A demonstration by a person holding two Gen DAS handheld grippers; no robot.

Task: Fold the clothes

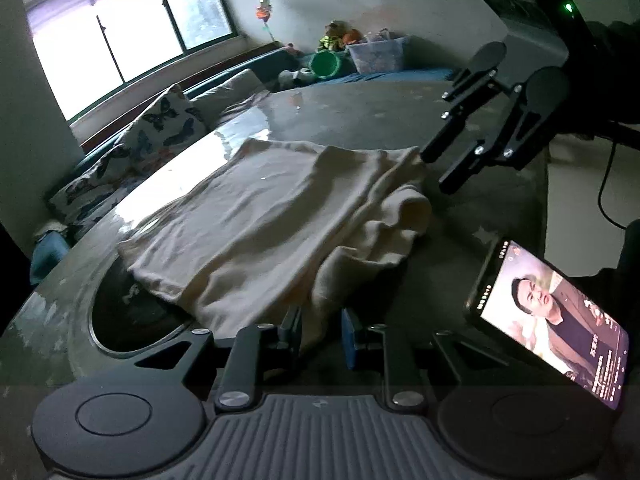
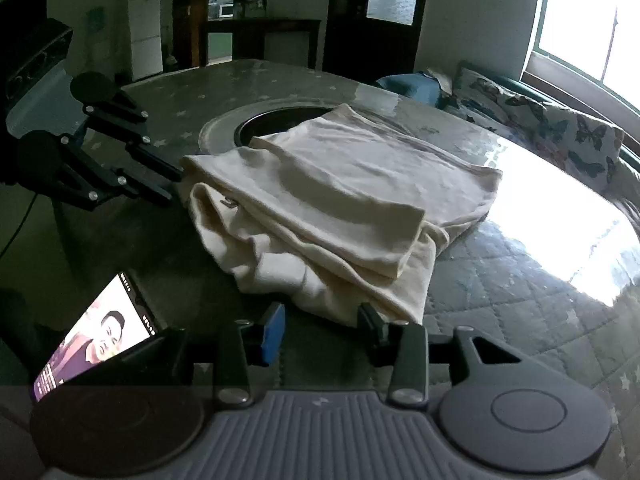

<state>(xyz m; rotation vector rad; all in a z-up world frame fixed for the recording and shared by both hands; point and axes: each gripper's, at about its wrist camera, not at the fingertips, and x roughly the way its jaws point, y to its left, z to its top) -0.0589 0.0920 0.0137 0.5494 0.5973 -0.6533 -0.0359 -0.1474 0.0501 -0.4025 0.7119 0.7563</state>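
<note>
A cream garment (image 1: 272,220) lies folded in layers on the round grey table (image 1: 380,116), partly over a dark round recess. In the left wrist view my left gripper (image 1: 320,332) is open, its jaws standing either side of the garment's near corner. The right gripper (image 1: 436,172) shows across the cloth, open, its tips at the far edge. In the right wrist view the garment (image 2: 332,200) fills the middle. My right gripper (image 2: 324,328) is open and empty, just short of the near hem. The left gripper (image 2: 176,184) shows at the garment's left edge.
A phone (image 1: 552,324) playing a video stands propped on the table beside the garment; it also shows in the right wrist view (image 2: 96,336). The dark recess (image 2: 280,124) sits in the table's middle. A sofa with butterfly cushions (image 1: 160,128) and a bright window lie beyond.
</note>
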